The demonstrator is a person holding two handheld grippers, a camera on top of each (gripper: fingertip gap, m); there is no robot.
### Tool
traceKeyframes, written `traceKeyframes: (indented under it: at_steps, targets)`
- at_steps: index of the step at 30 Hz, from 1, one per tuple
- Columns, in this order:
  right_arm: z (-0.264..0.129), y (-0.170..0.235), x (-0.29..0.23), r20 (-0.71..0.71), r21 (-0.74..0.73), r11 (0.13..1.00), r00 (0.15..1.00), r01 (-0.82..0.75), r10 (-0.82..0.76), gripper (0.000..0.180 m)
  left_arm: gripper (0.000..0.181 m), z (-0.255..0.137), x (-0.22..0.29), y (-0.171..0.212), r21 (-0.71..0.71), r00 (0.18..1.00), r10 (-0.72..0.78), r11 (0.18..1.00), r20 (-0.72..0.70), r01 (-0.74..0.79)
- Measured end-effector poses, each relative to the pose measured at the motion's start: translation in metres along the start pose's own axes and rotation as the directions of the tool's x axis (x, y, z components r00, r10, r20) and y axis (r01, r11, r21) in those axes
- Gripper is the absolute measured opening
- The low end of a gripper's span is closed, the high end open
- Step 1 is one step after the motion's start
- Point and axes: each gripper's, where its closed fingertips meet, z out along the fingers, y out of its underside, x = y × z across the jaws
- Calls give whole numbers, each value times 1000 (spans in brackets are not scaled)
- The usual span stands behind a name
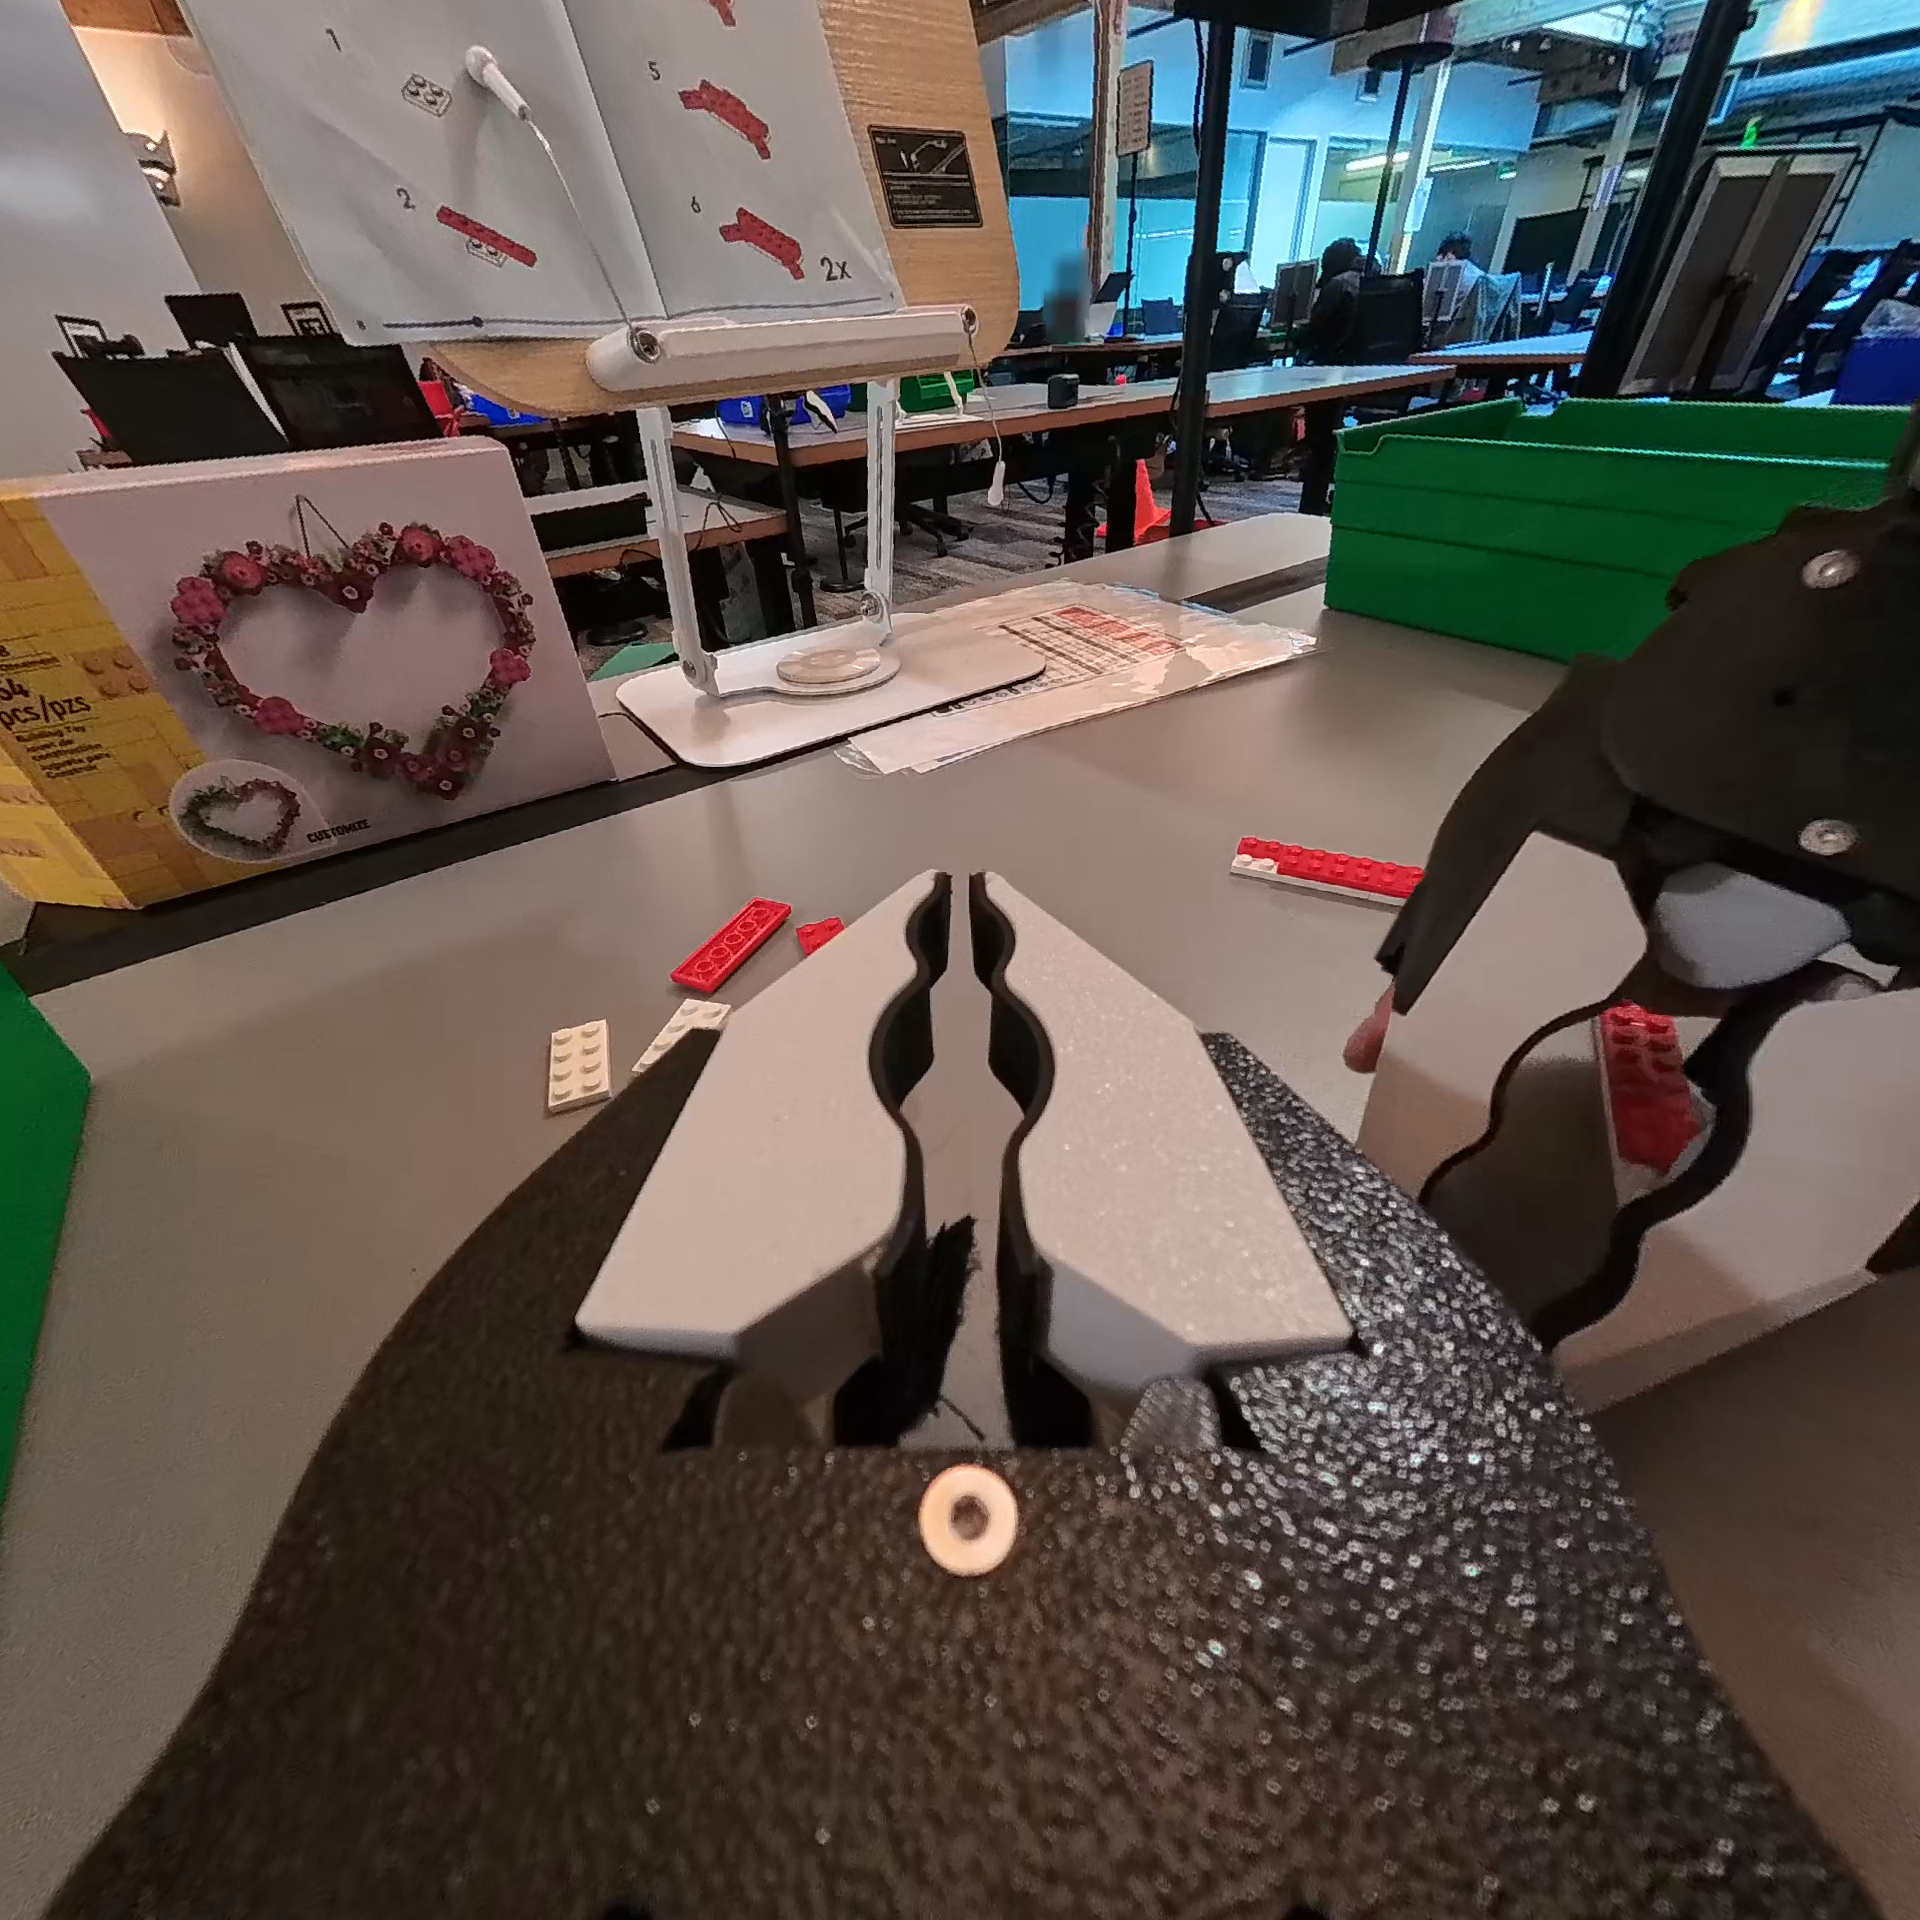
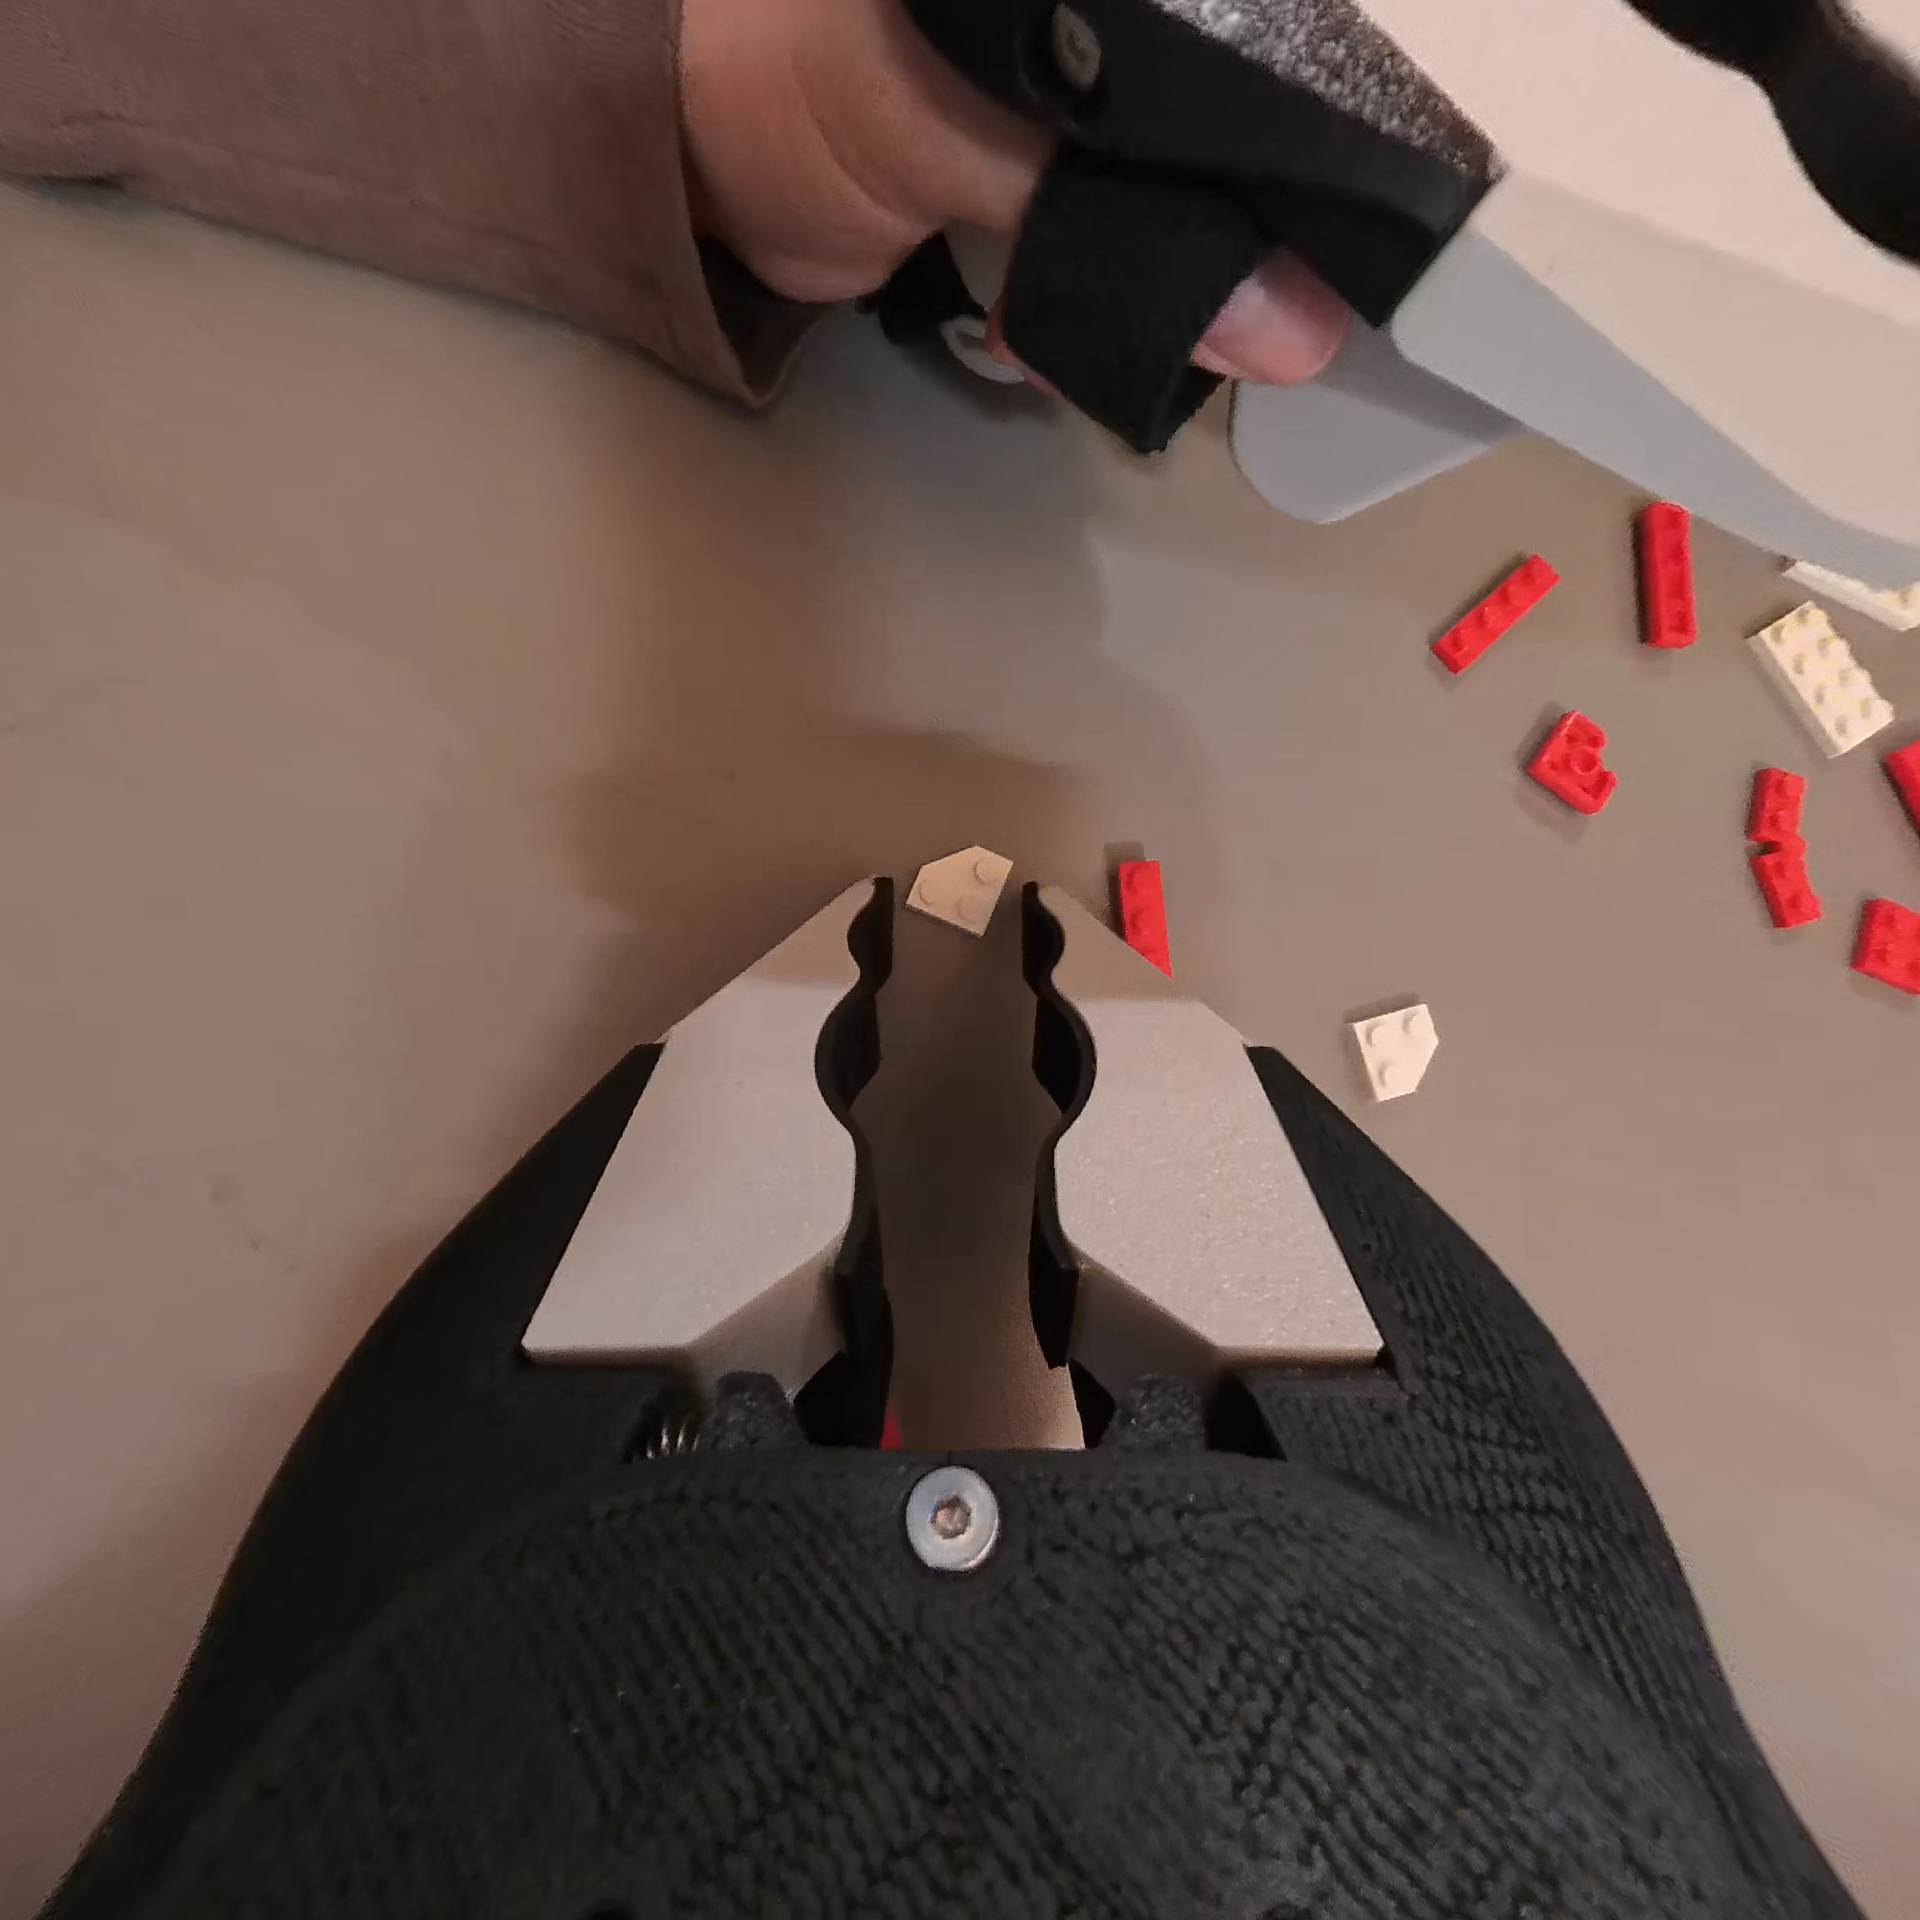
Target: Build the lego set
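My right gripper (image 2: 956,898) is open and points down at the table, its tips on either side of a small white wedge plate (image 2: 964,881). A red plate (image 2: 1143,914) lies just right of its right finger. My left gripper (image 1: 959,883) is shut and empty, low over the table. Ahead of it lie a red plate (image 1: 730,942) and a white plate (image 1: 580,1062). A red-on-white assembly (image 1: 1325,868) lies farther right. The right gripper's fingers (image 1: 1455,1101) show at the right of the left wrist view, with a red piece (image 1: 1647,1086) seen through their gap.
Several loose red plates (image 2: 1496,613), a white plate (image 2: 1823,675) and a second white wedge (image 2: 1394,1049) lie to the right. An instruction sheet on a stand (image 1: 582,166), the set's box (image 1: 291,665), plastic bags (image 1: 1091,655) and green bins (image 1: 1558,520) stand at the back. Spacing between my two grippers at the tips: around 12 centimetres.
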Motion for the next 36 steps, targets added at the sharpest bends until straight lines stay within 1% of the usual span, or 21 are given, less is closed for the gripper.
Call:
traceKeyframes:
  at_steps: [5,12,16,18,20,24,28,31,36]
  targets:
    - [0,1,-1,26,8,1000,1000,-14,14,15,1,0,-1,-1,2,1000,1,1000,4,-1]
    - [-4,7,5,60,-24,996,994,87,-86,15,1,0,-3,1,-5,1000,8,1000,8,-8]
    - [-12,5,5,68,-9,992,990,124,-123,25,1,0,-3,1,-5,1000,6,1000,10,-6]
    - [-22,0,9,60,40,995,993,95,-97,26,1,0,-4,0,0,1000,5,1000,10,-5]
    - [-28,1,22,20,67,996,998,61,-63,26,1,0,-3,-1,2,1000,3,1000,9,-3]
    - [-25,9,34,2,86,996,1000,19,-20,27,1,0,-2,0,2,1000,7,1000,4,-7]
    - [-14,20,35,20,59,998,1000,-3,2,24,1,0,-1,0,1,1000,9,1000,3,-9]
    - [-13,21,34,31,65,998,999,-15,13,15,1,0,-2,0,1,1000,8,1000,3,-8]
    - [-19,26,36,18,41,999,999,-31,31,14,1,0,0,0,1,1000,11,1000,-1,-11]
